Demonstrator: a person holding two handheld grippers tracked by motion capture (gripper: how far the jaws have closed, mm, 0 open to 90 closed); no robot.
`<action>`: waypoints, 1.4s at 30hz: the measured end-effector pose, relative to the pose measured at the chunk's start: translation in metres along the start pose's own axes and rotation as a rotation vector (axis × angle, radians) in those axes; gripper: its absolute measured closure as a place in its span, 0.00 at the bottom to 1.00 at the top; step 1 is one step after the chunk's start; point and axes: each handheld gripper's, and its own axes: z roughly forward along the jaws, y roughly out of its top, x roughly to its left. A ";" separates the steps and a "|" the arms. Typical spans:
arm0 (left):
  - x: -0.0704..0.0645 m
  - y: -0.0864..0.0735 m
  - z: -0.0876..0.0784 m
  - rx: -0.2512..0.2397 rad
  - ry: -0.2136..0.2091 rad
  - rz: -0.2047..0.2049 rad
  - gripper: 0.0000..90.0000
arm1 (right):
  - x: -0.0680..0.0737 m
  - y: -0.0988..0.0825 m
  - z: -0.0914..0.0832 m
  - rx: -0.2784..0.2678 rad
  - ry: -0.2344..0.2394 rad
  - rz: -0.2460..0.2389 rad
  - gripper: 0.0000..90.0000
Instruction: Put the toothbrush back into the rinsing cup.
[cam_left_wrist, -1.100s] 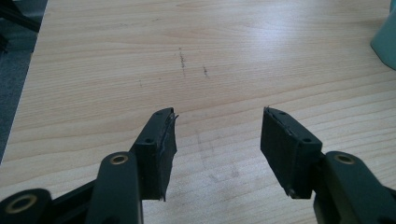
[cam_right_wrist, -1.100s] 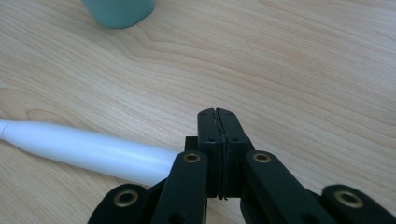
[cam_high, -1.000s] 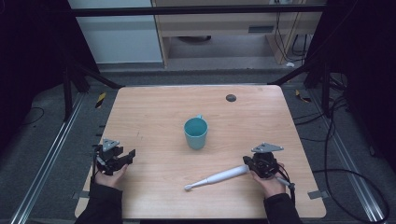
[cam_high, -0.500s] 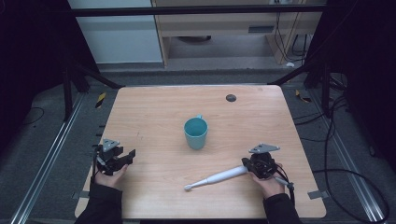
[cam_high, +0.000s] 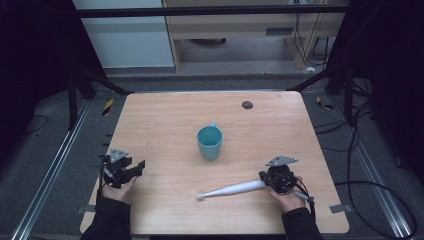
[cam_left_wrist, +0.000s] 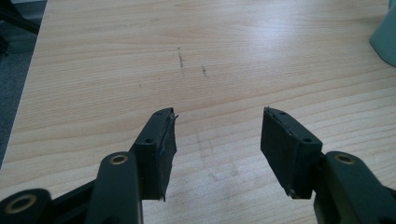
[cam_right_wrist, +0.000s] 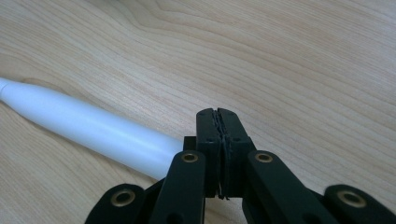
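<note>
While flat on table, toothbrush (cam_right_wrist: 88, 128) touches closed right gripper (cam_right_wrist: 222, 116).

Open tabletop (cam_high: 150, 125) everywhere, bar central teal cup (cam_high: 209, 142) and toothbrush (cam_high: 231, 189) near front

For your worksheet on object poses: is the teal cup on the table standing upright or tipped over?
Upright. The cup stands on its base mid-table, its round mouth facing up in the high view. Whether anything is inside, cannot tell.
</note>
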 end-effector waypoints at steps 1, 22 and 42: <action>0.000 0.000 0.000 0.000 0.000 0.000 0.49 | 0.000 -0.001 0.000 0.010 -0.006 -0.001 0.98; 0.000 0.000 -0.002 -0.004 0.002 0.000 0.49 | 0.005 -0.013 -0.009 0.040 0.018 -0.014 0.98; 0.001 -0.001 -0.004 -0.008 0.005 -0.004 0.49 | 0.015 -0.020 -0.016 0.058 0.032 -0.045 0.97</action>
